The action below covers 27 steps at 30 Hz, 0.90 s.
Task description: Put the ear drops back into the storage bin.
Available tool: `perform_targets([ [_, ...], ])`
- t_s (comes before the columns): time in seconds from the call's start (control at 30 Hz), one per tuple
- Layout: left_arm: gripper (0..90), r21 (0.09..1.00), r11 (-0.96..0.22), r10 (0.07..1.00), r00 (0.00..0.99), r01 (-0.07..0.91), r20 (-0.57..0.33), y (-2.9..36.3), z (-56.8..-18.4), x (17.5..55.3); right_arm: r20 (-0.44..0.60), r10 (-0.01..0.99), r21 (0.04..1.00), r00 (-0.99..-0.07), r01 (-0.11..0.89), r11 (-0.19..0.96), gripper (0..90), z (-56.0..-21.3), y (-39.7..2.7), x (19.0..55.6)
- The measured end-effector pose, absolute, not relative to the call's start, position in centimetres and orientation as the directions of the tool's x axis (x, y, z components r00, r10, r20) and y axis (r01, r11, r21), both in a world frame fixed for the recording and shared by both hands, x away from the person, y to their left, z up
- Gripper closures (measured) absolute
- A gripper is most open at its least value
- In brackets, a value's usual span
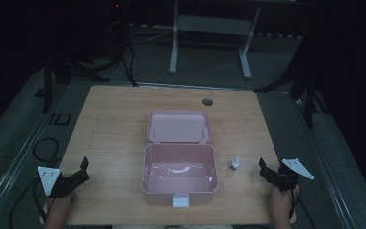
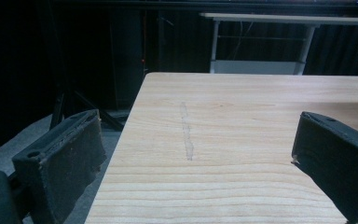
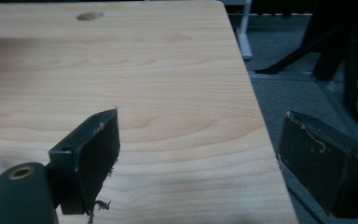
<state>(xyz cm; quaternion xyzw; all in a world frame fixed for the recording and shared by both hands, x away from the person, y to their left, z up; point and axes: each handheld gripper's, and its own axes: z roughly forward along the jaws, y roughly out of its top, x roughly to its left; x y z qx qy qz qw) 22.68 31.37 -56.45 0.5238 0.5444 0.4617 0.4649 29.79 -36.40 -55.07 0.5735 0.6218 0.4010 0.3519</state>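
Standing upright near the front right part of the desk [image 1: 119, 114], one small white bottle [image 1: 235, 163] with a dark cap, apart from everything else, between the box and the right gripper. One pink box [image 1: 180, 174], front centre of the desk, lid [image 1: 178, 126] swung fully back and lying open behind it toward the far edge; white latch at the front wall; inside looks bare apart from glare on the floor of the box. One round cable hole [image 1: 207, 101] close to the far edge, right of centre. Right gripper [image 1: 267, 171], front right corner, jaws spread wide with nothing between them, only bare desk showing through the gap in the right gripper view [image 3: 198, 154]; the bottle lies just to its left, toward the box, and its long axis runs straight up. Left gripper [image 1: 82, 172], front left corner, jaws likewise wide apart and holding nothing [image 2: 196, 154], well apart from the bottle with the box in between. Judged nearer hand for the bottle: the right; a sideways reach toward the box would bring the jaws around its upright body.
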Motion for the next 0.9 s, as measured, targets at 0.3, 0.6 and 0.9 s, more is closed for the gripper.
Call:
perform_targets([
  [0.3, 2.4, 0.99, 0.027, 1.0, -0.018, 0.138, -0.025, 31.4, -56.5, 22.7, 0.049, 0.986, 0.889, -0.161, 0.456, 0.03, 12.4, -55.2, -36.4, 30.3],
  [0.6, 2.4, 0.99, 0.028, 1.0, -0.017, 0.138, -0.026, 31.4, -56.5, 22.7, 0.131, 0.961, 0.814, -0.245, 0.579, 0.037, 10.3, -55.0, -36.5, 31.3],
  [0.9, 2.4, 0.99, 0.028, 1.0, -0.017, 0.136, -0.026, 31.4, -56.5, 22.7, 0.105, 0.937, 0.748, -0.333, 0.648, 0.147, 9.6, -54.0, -36.2, 31.2],
])
